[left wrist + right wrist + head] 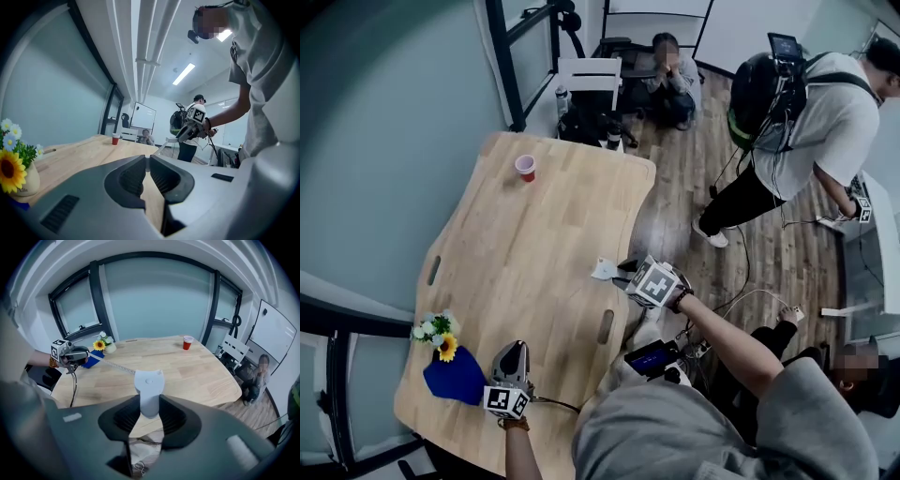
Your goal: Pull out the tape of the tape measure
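In the head view, we hold the left gripper (514,349) over the table's (534,206) near edge, beside the flower vase (442,341). The right gripper (626,275) hangs at the right edge, clamped on the white tape measure case (604,270).

In the left gripper view, our jaws pinch almost together on the tape (161,148), which runs off to the other gripper.

In the right gripper view, the case sits squeezed between the pads, with the tape stretched across the table.

We judge the pull to be under way. Next we should draw the hands further apart, keeping both grips firm.

Matt pale wood table (534,253), smooth white plastic tape measure (149,392)
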Tool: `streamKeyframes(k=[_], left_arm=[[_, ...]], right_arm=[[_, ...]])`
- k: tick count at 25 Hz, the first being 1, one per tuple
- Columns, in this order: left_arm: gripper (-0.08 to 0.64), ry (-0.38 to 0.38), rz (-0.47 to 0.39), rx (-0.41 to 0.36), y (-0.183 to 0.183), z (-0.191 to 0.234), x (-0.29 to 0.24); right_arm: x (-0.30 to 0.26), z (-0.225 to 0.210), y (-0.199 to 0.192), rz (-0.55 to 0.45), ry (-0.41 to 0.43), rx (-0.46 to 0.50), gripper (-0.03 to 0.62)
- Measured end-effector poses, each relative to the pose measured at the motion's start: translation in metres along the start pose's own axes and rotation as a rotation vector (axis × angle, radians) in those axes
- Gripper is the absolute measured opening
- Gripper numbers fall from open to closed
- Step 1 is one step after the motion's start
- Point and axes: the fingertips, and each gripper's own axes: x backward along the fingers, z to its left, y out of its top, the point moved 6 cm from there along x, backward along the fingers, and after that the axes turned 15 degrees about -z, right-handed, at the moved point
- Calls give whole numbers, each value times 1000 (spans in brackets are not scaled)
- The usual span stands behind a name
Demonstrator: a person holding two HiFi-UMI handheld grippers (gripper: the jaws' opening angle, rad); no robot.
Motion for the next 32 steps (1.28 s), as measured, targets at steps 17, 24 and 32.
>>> streamKeyframes(k=[17, 24, 32], left_arm=[[38, 87, 11, 44, -7, 22, 23], [38, 106, 27, 48, -14, 28, 26], [38, 155, 42, 41, -17, 39, 39]], right_arm=[[10, -19, -4, 0, -31, -42, 132], [10, -19, -4, -2, -32, -39, 132], [13, -28, -6, 4, -50, -34, 132]])
